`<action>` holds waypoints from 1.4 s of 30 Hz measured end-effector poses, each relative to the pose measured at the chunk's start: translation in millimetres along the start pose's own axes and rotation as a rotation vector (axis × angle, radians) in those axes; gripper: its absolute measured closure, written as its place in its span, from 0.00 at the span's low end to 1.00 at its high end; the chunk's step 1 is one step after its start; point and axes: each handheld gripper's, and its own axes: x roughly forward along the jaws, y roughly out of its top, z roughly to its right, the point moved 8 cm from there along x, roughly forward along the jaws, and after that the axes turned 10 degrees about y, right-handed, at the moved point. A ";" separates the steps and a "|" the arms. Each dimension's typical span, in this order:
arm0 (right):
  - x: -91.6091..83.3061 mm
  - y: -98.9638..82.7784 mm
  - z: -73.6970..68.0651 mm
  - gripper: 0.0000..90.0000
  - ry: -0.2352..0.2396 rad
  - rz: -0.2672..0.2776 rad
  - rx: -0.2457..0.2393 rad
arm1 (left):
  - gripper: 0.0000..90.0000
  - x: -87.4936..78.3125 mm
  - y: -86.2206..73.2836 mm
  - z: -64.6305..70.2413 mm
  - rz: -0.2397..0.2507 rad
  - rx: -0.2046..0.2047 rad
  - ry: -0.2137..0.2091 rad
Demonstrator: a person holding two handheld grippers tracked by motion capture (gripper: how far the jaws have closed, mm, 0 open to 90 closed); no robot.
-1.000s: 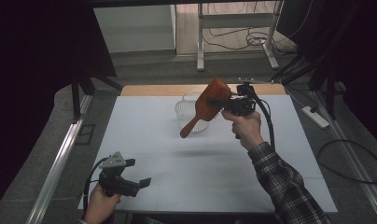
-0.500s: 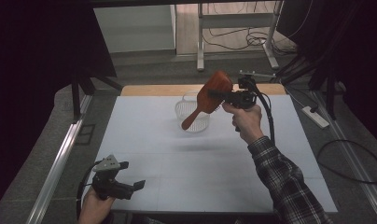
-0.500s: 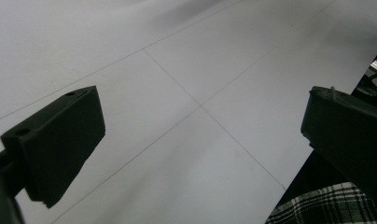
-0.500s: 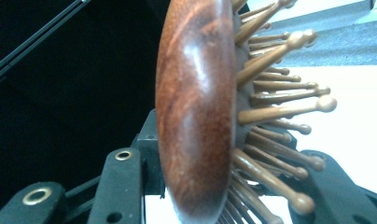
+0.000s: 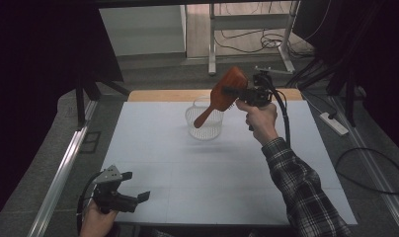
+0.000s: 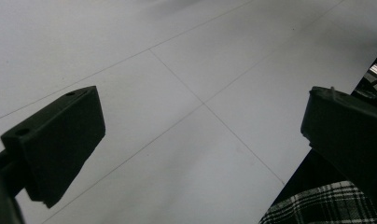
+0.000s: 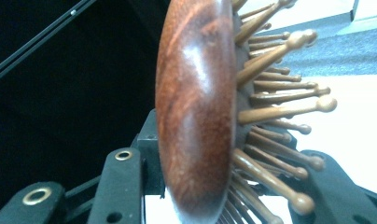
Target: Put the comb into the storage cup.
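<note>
My right gripper (image 5: 233, 92) is shut on a brown wooden hairbrush (image 5: 222, 94), held in the air above the far middle of the table. The brush's handle slants down over a white wire basket (image 5: 204, 122) that stands on the white table (image 5: 197, 168). In the right gripper view the brush head (image 7: 196, 107) stands edge-on between the jaws, its wooden bristles (image 7: 280, 112) pointing right. My left gripper (image 5: 134, 192) rests low at the near left edge of the table, open, with nothing between its jaws. The left gripper view looks down on the bare table top (image 6: 186, 93).
A wooden strip (image 5: 163, 95) runs along the table's far edge. A metal rail (image 5: 64, 168) runs down the left side. A power strip (image 5: 334, 123) and cables lie on the floor to the right. A checked sleeve (image 5: 306, 192) reaches across the table's right half.
The right gripper has lifted the hairbrush a little higher and farther back over the basket. The left hand has drawn slightly back toward the near edge.
</note>
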 end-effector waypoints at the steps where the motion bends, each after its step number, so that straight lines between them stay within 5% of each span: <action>1: 0.4 1.9 0.5 0.60 -0.003 0.004 0.003 | 0.00 0.2 -0.1 0.2 -0.001 0.000 -0.001; 17: 11.8 14.0 15.2 0.60 -0.060 0.022 -0.004 | 0.00 -0.9 -0.7 0.8 -0.004 0.005 -0.001; 42: 48.5 -14.4 29.9 0.60 -0.133 -0.044 -0.037 | 0.00 0.0 -1.3 1.4 -0.012 0.008 -0.007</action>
